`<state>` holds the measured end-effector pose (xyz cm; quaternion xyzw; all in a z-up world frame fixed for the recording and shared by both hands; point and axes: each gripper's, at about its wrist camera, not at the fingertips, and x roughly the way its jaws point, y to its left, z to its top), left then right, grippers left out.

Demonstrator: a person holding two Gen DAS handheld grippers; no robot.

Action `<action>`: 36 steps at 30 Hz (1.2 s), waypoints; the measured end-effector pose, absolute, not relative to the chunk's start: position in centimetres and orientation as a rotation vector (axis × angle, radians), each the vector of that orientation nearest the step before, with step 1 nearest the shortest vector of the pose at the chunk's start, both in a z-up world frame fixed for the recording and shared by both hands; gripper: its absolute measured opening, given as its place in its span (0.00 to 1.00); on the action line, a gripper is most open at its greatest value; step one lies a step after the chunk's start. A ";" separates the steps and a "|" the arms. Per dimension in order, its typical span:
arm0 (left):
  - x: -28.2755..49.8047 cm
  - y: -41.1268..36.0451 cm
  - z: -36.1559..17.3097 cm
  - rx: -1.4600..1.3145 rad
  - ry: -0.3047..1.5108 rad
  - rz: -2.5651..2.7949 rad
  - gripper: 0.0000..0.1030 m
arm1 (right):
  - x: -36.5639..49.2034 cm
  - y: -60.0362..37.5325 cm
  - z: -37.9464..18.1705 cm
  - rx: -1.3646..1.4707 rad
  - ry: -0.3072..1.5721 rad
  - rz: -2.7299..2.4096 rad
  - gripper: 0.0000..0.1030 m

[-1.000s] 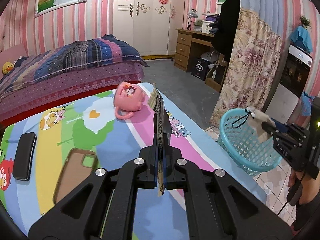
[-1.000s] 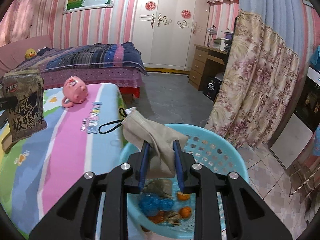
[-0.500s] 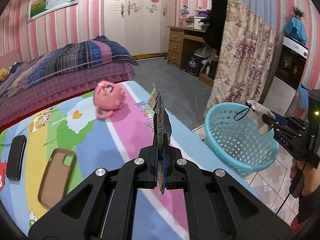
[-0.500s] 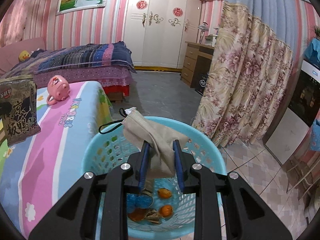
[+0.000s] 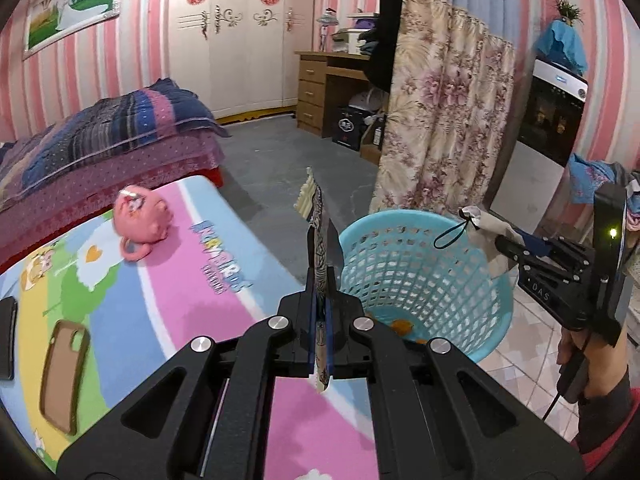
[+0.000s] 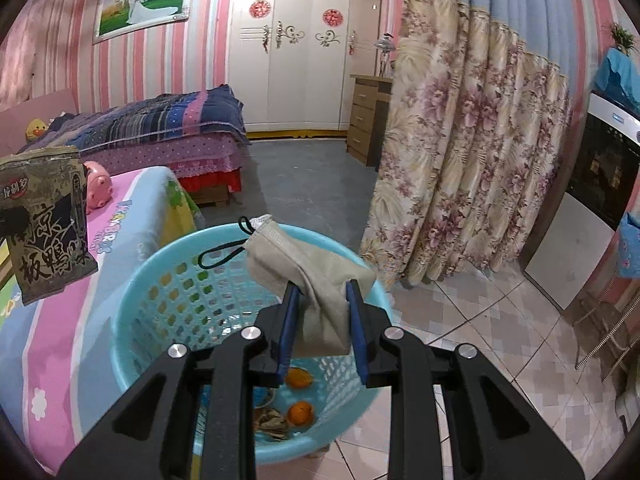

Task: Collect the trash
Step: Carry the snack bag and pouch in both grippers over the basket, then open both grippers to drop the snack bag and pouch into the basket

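Observation:
My left gripper point(image 5: 320, 264) is shut on a dark snack wrapper point(image 5: 317, 216), held edge-on above the table's right edge; the right wrist view shows that same snack wrapper point(image 6: 46, 220) face-on at far left. My right gripper point(image 6: 323, 300) is shut on a beige drawstring pouch point(image 6: 308, 268) with a black cord, hanging over the light-blue basket point(image 6: 132, 320). In the left wrist view the pouch point(image 5: 486, 222) and right gripper point(image 5: 508, 242) hover at the basket's point(image 5: 420, 276) far rim. Orange peels and scraps lie in the basket's bottom.
A pink mug point(image 5: 140, 224), a brown phone case point(image 5: 62, 372) and a black phone point(image 5: 6, 332) lie on the cartoon-print tablecloth point(image 5: 192, 304). A floral curtain point(image 6: 452, 168) hangs right of the basket. A bed point(image 6: 160, 132) and a desk point(image 5: 324, 88) stand behind. A hand point(image 5: 588, 364) holds the right gripper.
Both grippers have shifted right: the wrapper now hangs at the table's edge beside the basket, and the pouch sits further over the basket. Neither grip has changed.

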<state>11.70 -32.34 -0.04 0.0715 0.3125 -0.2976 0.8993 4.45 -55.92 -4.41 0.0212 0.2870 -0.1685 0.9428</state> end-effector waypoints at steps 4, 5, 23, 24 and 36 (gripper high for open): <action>12.3 -34.0 -0.1 0.151 0.650 -0.651 0.02 | 3.5 -57.3 -4.5 0.073 0.581 -0.368 0.24; 12.4 -34.3 -0.1 0.148 0.652 -0.662 0.02 | 3.3 -57.4 -4.6 0.077 0.581 -0.371 0.24; 14.9 -39.4 -4.5 0.135 0.725 -0.688 0.27 | 3.3 -59.4 -6.8 0.125 0.594 -0.372 0.24; 15.0 -39.0 -4.5 0.129 0.718 -0.672 0.36 | 3.4 -59.3 -6.9 0.124 0.595 -0.370 0.24; 14.9 -30.9 -2.9 0.098 0.567 -0.418 0.95 | 6.0 -57.0 -8.1 0.128 0.622 -0.369 0.27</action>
